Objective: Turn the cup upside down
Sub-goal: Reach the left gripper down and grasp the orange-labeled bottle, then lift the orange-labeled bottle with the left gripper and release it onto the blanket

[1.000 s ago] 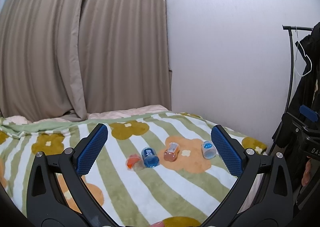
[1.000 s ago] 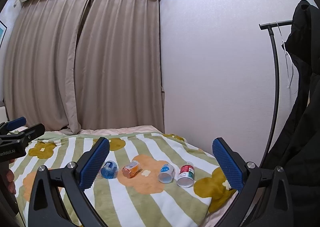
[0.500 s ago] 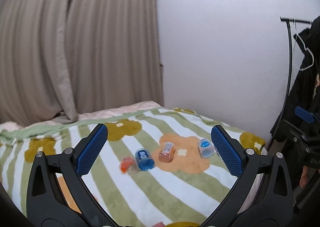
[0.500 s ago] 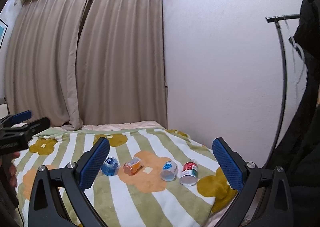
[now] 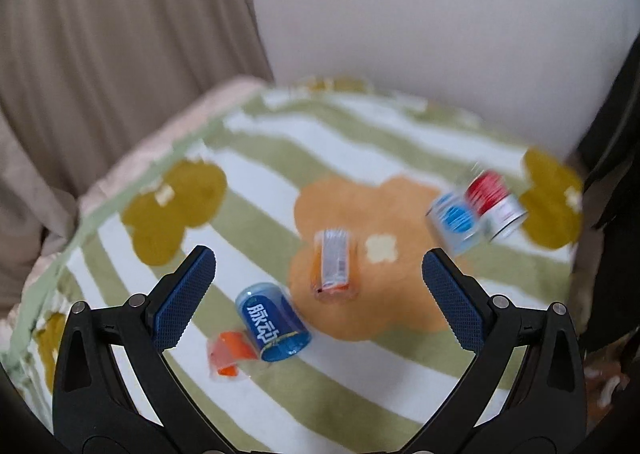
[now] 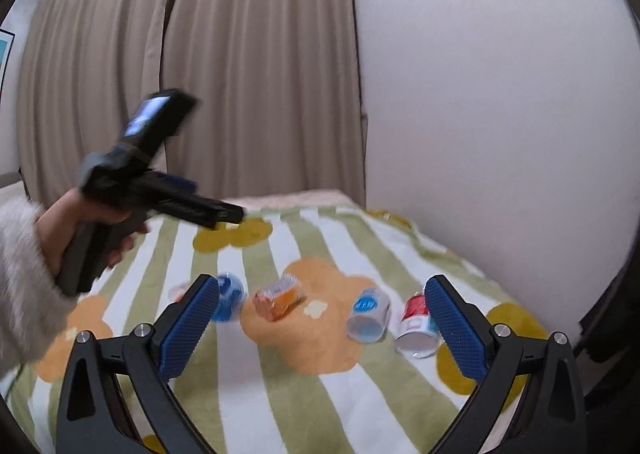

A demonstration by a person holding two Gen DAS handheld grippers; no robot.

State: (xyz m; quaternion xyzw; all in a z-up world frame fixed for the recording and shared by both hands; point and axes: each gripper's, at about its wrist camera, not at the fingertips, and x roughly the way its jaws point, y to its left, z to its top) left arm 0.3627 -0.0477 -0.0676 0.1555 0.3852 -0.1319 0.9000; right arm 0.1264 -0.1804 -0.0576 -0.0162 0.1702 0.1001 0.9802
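Bed [image 5: 360, 386], covered by a green-and-white striped blanket with orange and mustard flower shapes; beige curtain [image 6: 256, 66] behind, white wall [image 6: 480, 94] to the right.

Left gripper [image 5: 318, 294]: jaws wide apart, holding nothing, poised above the left half of the row of cups. In the right wrist view it [image 6: 224, 214] shows at the left, gripped by the person's left hand [image 6: 76, 222] in a fuzzy pale sleeve, above the far left of the blanket.

Five cups lie on their sides in a row across the blanket, left to right:
1. Small orange cup [image 5: 230, 354], clear-walled, nearest the left, touching item 2.
2. Blue cup [image 5: 274, 326] with white lettering, mouth toward the near side.
3. Orange-labelled clear cup [image 5: 334, 266], on the orange flower.
4. Clear cup with blue round label [image 5: 456, 222], blurred, just beside item 5.
5. Red-and-white cup [image 5: 494, 200], far right, near the mustard flower; mouth toward the near side in the right wrist view [image 6: 416, 324].

Right gripper [image 6: 322, 314]: jaws wide apart, empty, off the blanket's near side, items 2 to 5 framed between its fingers.
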